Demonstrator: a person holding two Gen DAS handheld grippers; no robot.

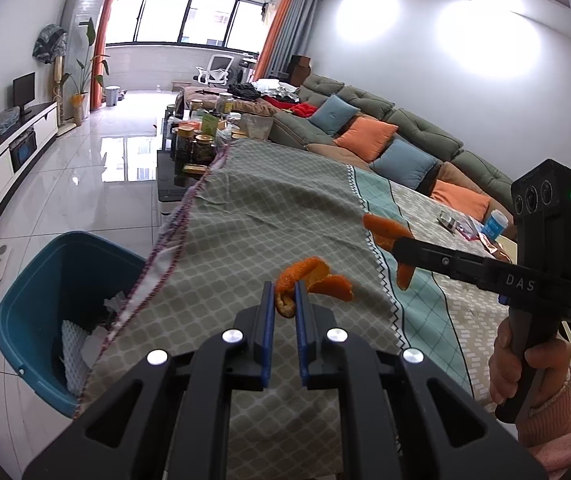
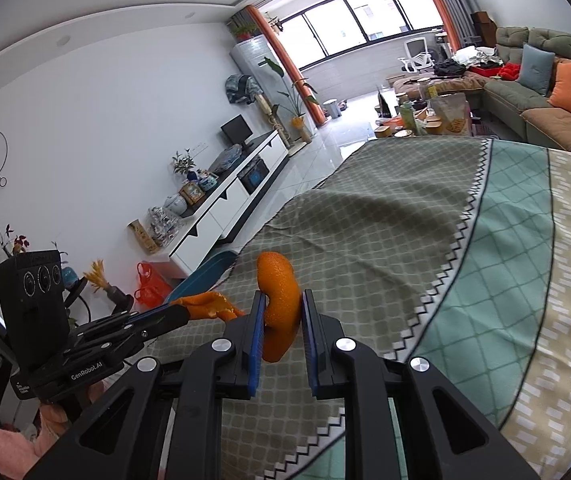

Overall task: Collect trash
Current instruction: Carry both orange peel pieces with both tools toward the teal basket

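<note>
A curled strip of orange citrus peel (image 1: 312,276) is pinched in the left tongs (image 1: 285,294) above the grey-green patterned cloth on the tabletop (image 1: 265,216). Right of it, the right tongs (image 2: 283,312) clamp a second thick curved orange peel (image 2: 279,300). A blue plastic bin (image 1: 25,292) holding crumpled paper stands on the floor, left of the cloth's edge.

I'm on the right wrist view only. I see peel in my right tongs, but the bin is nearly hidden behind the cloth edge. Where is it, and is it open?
Observer: The blue bin stands on the floor against the table's cloth-covered edge, open-topped, with paper waste inside.
Operator: Do the left tongs have a proper hold?
Observer: Yes, the left tongs are shut on an orange peel piece, which curls out past the tips.
Operator: Anything left on the table?
Observer: Beyond the right tongs, a blue-capped bottle and some wrappers lie on the tablecloth.
</note>
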